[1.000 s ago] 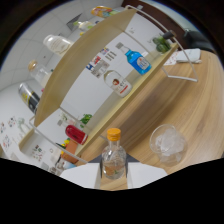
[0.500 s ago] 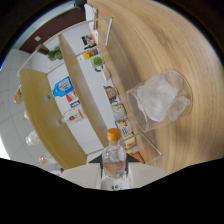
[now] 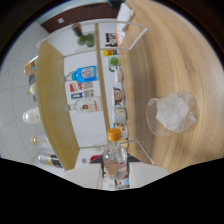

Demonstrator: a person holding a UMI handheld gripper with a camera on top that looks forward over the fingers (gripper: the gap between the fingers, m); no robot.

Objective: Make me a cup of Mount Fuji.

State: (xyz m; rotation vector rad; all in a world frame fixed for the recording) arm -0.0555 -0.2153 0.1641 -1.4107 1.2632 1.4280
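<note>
One bottle [image 3: 115,160] gripped in tool [image 3: 116,176] | ice glass [image 3: 172,113] beyond, right

bottle [image 3: 115,159] between tongs [image 3: 116,175] | ice glass [image 3: 172,113] on table [image 3: 180,60], beside shelf [image 3: 95,90]

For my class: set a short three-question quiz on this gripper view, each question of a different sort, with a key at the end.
1. True or false: the small bottle held in the jaws has an orange cap.
2. Multiple choice: what does the glass on the wooden table hold? A) ice B) orange juice C) nothing
3. Fill in: seen past the bottle, the view is rolled, so the glass sits to one side of the bottle, while the ____ stocked with bottles lies beyond it.

Key: 1 true; 2 A; 3 shelf
</note>
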